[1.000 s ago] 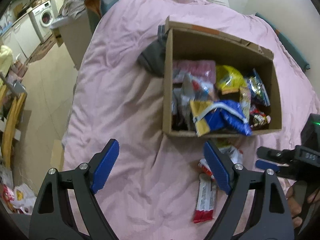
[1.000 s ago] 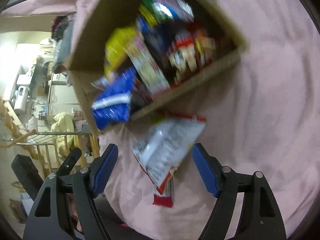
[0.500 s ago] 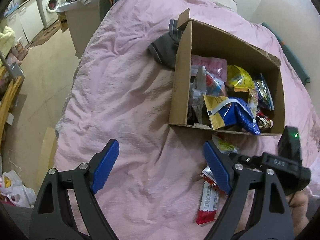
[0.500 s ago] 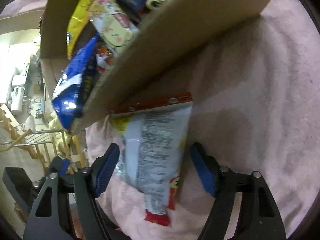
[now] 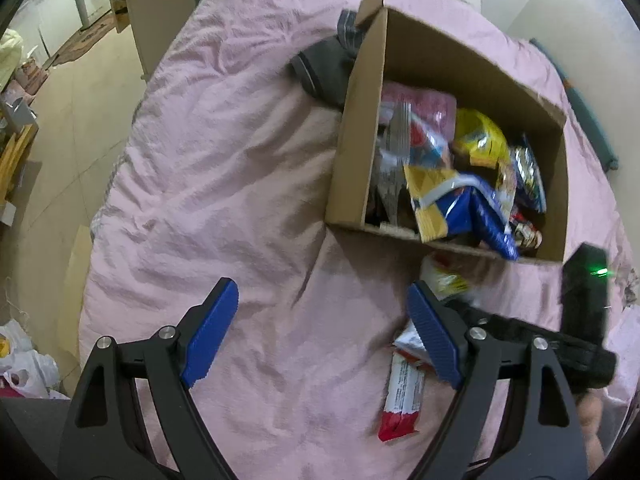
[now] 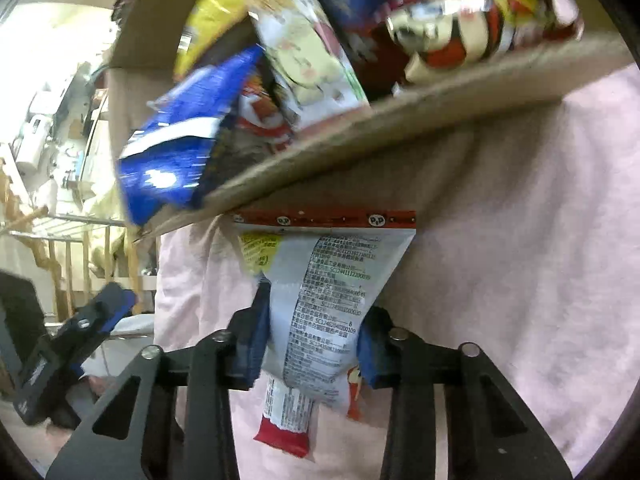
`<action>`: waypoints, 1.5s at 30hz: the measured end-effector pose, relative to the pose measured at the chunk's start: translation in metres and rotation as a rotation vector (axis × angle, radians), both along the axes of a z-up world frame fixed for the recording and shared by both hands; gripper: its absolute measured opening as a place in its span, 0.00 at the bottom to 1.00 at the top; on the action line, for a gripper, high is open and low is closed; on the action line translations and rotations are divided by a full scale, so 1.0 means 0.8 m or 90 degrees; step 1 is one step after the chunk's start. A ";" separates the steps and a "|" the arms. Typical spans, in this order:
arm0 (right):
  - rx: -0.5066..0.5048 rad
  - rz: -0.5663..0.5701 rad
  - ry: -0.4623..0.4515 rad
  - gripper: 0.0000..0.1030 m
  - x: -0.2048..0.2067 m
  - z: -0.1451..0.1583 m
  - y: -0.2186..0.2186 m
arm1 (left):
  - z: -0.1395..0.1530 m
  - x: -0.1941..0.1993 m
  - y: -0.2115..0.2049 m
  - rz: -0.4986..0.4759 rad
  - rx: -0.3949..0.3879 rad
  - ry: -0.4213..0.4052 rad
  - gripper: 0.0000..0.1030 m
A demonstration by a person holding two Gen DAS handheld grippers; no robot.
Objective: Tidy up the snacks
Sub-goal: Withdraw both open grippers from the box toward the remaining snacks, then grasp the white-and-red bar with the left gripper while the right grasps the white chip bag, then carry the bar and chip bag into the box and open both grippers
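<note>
The right gripper [image 6: 314, 344] has its two blue-padded fingers [image 6: 256, 336] pressed in against both sides of a white, crinkled foil snack bag with a red top seam and black printed text [image 6: 324, 300], so it is clenched on that bag; the bag's red seam lies just ahead of the fingers, touching the near wall of the open brown cardboard box [image 6: 400, 128]. Under the bag and toward the camera, a red-and-white wrapped snack bar [image 6: 286, 424] lies flat on the wrinkled pink bed sheet [image 6: 520, 280]. Beyond the fingertips the box is crowded with packets, among them a blue chip bag with a white stripe [image 6: 176, 152] leaning over the near wall and a yellow packet [image 6: 212, 20] behind it. The left gripper [image 5: 322, 332] hangs released above the sheet [image 5: 220, 180], its blue pads [image 5: 210, 332] spread wide with nothing between them. Ahead and to its right stands the box [image 5: 352, 140], with a grey folded garment [image 5: 324, 68] against the box's far left corner. Near its right finger lies the snack bar [image 5: 402, 400], and the white bag [image 5: 444, 280] shows partly just past that finger, in front of the box.
</note>
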State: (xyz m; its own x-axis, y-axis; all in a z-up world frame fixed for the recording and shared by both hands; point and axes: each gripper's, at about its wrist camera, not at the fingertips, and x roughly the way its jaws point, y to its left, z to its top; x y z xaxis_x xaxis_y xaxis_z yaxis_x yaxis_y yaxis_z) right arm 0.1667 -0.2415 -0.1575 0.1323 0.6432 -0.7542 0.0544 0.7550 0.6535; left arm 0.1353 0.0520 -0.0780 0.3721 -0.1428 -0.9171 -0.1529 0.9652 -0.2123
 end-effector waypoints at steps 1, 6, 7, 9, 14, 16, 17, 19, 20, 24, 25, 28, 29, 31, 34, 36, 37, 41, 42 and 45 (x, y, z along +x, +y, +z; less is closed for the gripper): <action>-0.001 0.000 -0.005 0.35 -0.004 0.006 -0.002 | -0.004 0.000 -0.003 -0.004 0.001 0.010 0.82; -0.075 -0.026 -0.039 0.35 -0.025 0.031 -0.032 | -0.037 -0.003 -0.040 -0.068 0.004 0.077 0.81; -0.084 -0.035 -0.045 0.35 -0.027 0.034 -0.037 | -0.044 -0.005 -0.053 -0.091 0.013 0.086 0.81; -0.089 -0.056 -0.057 0.35 -0.031 0.041 -0.055 | -0.056 -0.008 -0.071 -0.124 0.020 0.103 0.76; -0.085 -0.065 -0.054 0.35 -0.043 0.042 -0.074 | -0.085 -0.016 -0.112 -0.178 0.041 0.141 0.64; -0.085 -0.064 -0.057 0.35 -0.044 0.044 -0.076 | -0.088 -0.017 -0.125 -0.198 0.058 0.131 0.64; -0.084 -0.062 -0.059 0.35 -0.045 0.045 -0.069 | -0.088 -0.017 -0.130 -0.206 0.064 0.129 0.64; -0.078 -0.060 -0.060 0.35 -0.046 0.048 -0.065 | -0.094 -0.017 -0.139 -0.220 0.084 0.128 0.64; -0.078 -0.060 -0.061 0.35 -0.047 0.048 -0.065 | -0.098 -0.017 -0.142 -0.222 0.093 0.128 0.64; -0.084 -0.058 -0.059 0.35 -0.043 0.048 -0.059 | -0.106 -0.023 -0.159 -0.244 0.126 0.117 0.49; -0.086 -0.057 -0.059 0.35 -0.043 0.048 -0.057 | -0.105 -0.025 -0.163 -0.252 0.134 0.112 0.41; -0.091 -0.053 -0.060 0.35 -0.039 0.051 -0.051 | -0.101 -0.031 -0.168 -0.254 0.140 0.101 0.28; -0.092 -0.052 -0.061 0.35 -0.038 0.051 -0.049 | -0.101 -0.031 -0.170 -0.248 0.135 0.099 0.28; -0.096 -0.050 -0.064 0.35 -0.038 0.053 -0.046 | -0.098 -0.031 -0.167 -0.239 0.126 0.098 0.28; -0.096 -0.046 -0.065 0.35 -0.040 0.055 -0.041 | -0.093 -0.031 -0.155 -0.227 0.122 0.095 0.28; -0.098 -0.043 -0.066 0.35 -0.041 0.056 -0.039 | -0.094 -0.031 -0.149 -0.221 0.125 0.095 0.28; -0.100 -0.042 -0.067 0.35 -0.041 0.056 -0.038 | -0.094 -0.031 -0.147 -0.217 0.126 0.094 0.28; -0.099 -0.024 -0.063 0.35 -0.043 0.056 -0.030 | -0.084 -0.047 -0.130 -0.199 0.123 0.086 0.28; -0.097 -0.019 -0.062 0.35 -0.043 0.056 -0.028 | -0.083 -0.048 -0.125 -0.194 0.123 0.083 0.28; -0.079 0.027 -0.066 0.35 -0.046 0.061 -0.011 | -0.076 -0.053 -0.113 -0.174 0.128 0.071 0.28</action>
